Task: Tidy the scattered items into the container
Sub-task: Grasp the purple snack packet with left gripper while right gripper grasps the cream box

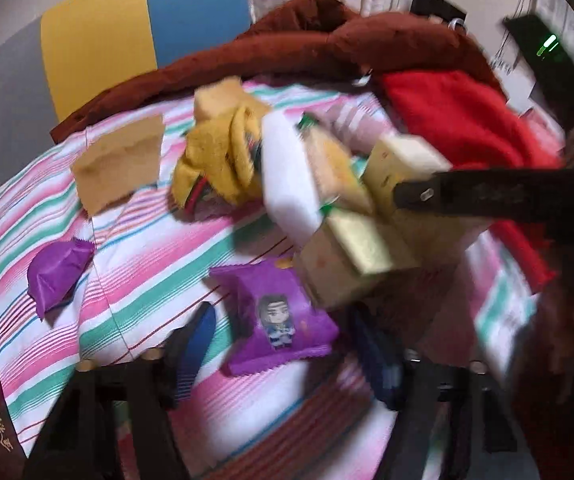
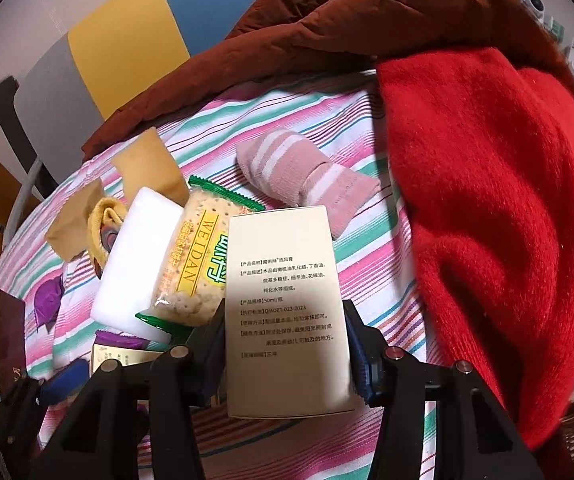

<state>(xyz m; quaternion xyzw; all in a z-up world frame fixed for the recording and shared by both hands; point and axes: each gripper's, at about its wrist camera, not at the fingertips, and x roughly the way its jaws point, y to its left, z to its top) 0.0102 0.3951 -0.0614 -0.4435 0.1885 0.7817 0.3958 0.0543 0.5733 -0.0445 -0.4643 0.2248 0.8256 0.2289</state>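
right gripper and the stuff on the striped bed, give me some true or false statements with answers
1. The right gripper is shut on a cream box with printed text. True.
2. The cracker packet has blue edges. False: its edges are green.
3. The rolled sock is pink with white stripes. True.
4. The red sweater lies left of the box. False: it lies to the right.
5. The left gripper grips the purple packet. False: its fingers look apart with the packet between them.

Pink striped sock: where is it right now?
Right wrist view: the pink sock lies on the striped sheet, just beyond the gripped box, left of the red sweater.
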